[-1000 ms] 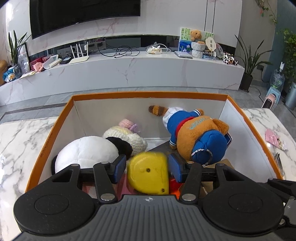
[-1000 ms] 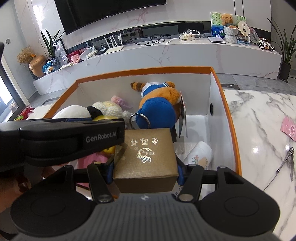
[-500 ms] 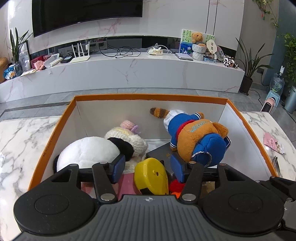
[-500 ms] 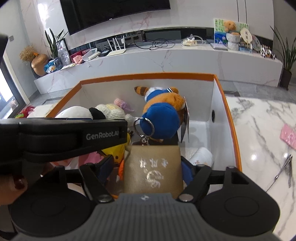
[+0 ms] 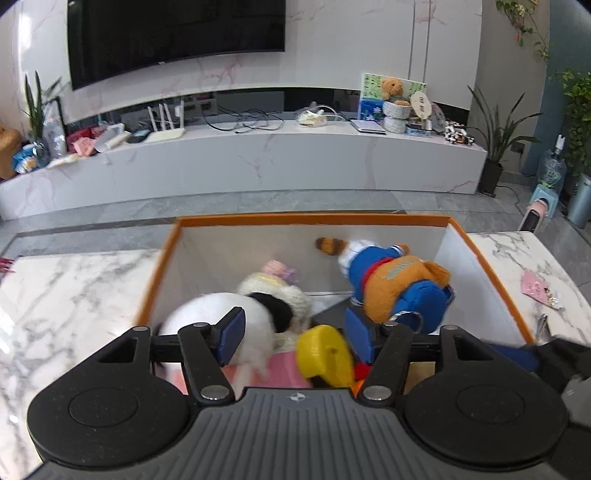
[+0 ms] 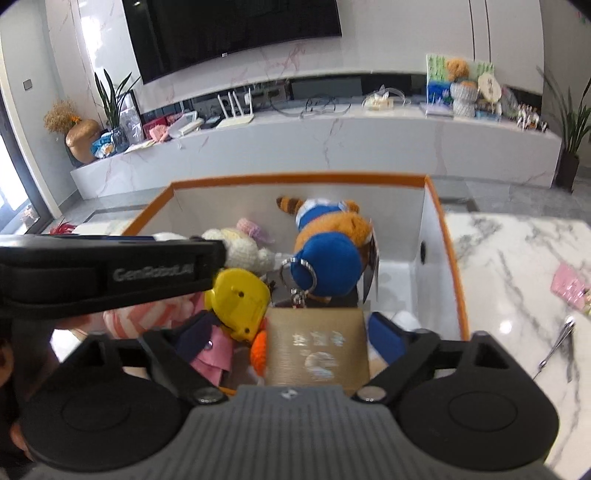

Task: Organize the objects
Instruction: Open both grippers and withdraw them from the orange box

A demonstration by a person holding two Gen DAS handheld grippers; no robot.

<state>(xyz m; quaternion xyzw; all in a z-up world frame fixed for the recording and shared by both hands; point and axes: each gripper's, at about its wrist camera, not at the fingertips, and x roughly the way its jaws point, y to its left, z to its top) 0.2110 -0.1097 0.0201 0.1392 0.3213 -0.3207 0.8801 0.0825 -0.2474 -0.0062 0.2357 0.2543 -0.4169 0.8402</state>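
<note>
Gold box (image 6: 317,350) lies flat in the orange-rimmed bin (image 6: 443,236), long axis toward the far wall; right tool (image 6: 295,332) apart around it; left tool (image 5: 293,334) apart above yellow toy (image 5: 325,354).

The left gripper's (image 6: 110,273) body is hiding most of the white plush (image 6: 166,236); its printed lettering is blurring.

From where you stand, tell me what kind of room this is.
Most likely a home living room: a wall-mounted television above a long marble media console, potted plants, and a Wi-Fi router on the console.
</note>
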